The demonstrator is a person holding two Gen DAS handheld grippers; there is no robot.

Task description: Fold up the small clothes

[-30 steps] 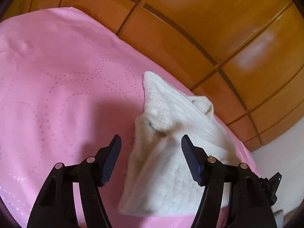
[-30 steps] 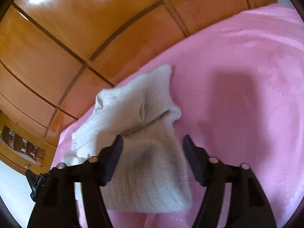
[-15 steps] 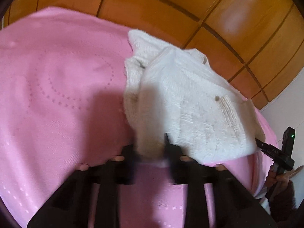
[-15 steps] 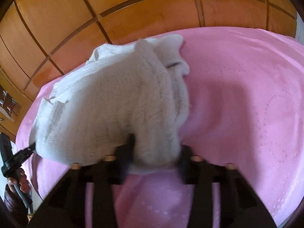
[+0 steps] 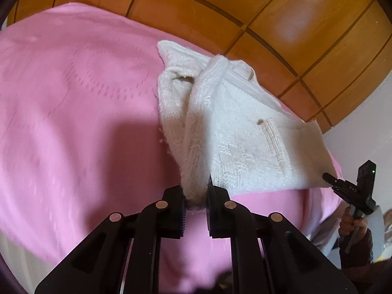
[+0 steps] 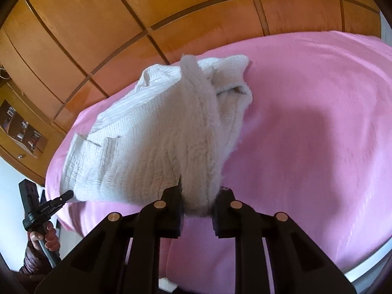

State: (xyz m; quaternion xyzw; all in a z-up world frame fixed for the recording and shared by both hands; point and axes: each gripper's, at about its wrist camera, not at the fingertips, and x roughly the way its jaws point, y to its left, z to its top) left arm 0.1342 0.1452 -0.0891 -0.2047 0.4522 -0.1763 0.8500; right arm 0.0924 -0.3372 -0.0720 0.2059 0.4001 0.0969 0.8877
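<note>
- Nearest each lens, the jaws that stood wide open a second ago are now nearly closed: the left gripper (image 5: 196, 204) pinches one corner of the white knit garment (image 5: 235, 132), the right gripper (image 6: 197, 204) the other.
- Between them, the near edge is lifted off the pink bedspread (image 5: 73, 122) and drawn taut, so a fold looks under way.
- Farther off, the garment's far end rests bunched on the bedspread near the wooden panelling (image 5: 281, 12).
</note>
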